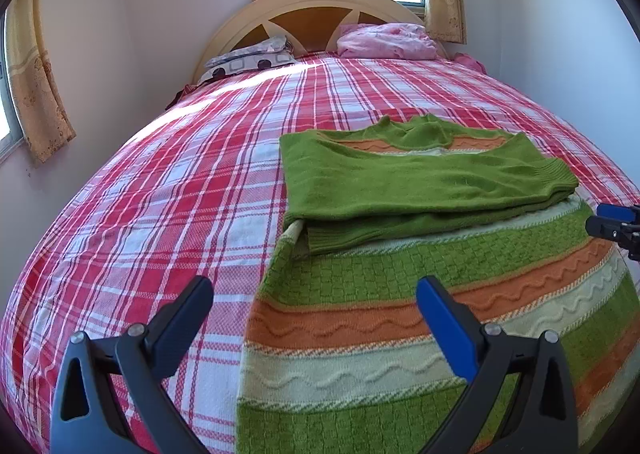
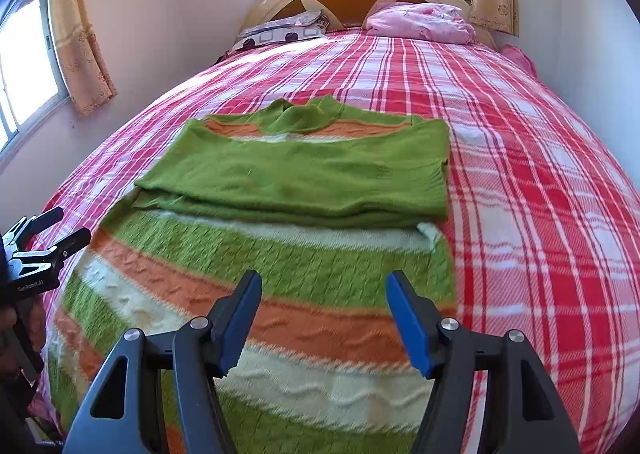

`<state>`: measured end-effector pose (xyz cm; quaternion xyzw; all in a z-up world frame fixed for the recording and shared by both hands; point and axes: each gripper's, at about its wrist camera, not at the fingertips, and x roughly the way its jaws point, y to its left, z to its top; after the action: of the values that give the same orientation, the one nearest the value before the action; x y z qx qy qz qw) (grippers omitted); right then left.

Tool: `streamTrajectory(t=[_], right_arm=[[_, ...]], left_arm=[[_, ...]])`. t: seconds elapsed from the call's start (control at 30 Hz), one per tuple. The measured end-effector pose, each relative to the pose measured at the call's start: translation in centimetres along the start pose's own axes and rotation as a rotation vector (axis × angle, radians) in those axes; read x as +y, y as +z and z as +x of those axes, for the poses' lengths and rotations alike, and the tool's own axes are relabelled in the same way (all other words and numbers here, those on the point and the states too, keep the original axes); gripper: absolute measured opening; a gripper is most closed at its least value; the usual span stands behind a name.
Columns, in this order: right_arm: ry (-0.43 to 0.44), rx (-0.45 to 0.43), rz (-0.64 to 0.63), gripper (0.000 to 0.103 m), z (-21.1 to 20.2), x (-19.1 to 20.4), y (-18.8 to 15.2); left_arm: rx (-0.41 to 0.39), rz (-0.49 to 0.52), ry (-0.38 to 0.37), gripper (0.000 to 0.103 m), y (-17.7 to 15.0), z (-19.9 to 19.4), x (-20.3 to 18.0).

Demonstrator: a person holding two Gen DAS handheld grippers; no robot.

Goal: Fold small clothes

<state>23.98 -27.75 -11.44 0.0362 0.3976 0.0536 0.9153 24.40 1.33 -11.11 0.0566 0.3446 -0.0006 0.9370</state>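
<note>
A green, orange and cream striped knit sweater [image 1: 420, 294] lies flat on the bed, its plain green sleeves [image 1: 420, 181] folded across the chest. It also shows in the right wrist view [image 2: 288, 254], sleeves [image 2: 304, 173] across. My left gripper [image 1: 316, 294] is open and empty above the sweater's lower left edge. My right gripper [image 2: 324, 294] is open and empty above the lower body of the sweater. The right gripper shows at the right edge of the left wrist view [image 1: 616, 225]; the left gripper shows at the left edge of the right wrist view [image 2: 48, 234].
The bed has a red and white plaid cover [image 1: 160, 193]. A patterned pillow [image 1: 252, 57] and a pink bundle [image 1: 384, 39] lie by the wooden headboard [image 1: 312, 5]. Walls close in on both sides. Curtained windows [image 2: 24, 65] are on the left and behind.
</note>
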Motion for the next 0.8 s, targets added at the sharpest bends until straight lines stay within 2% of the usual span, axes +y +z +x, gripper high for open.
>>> streamTrajectory(t=[0.3, 0.8], right_arm=[[0.02, 0.038, -0.026, 0.066, -1.5, 1.6, -3.9], [0.028, 0.036, -0.075, 0.067, -4.7, 3.7, -6.9]], left_arm=[[0.01, 0.048, -0.025, 0.103, -2.7, -2.8, -0.9], [0.026, 0.078, -0.037, 0.103, -5.9, -5.8, -1.1]])
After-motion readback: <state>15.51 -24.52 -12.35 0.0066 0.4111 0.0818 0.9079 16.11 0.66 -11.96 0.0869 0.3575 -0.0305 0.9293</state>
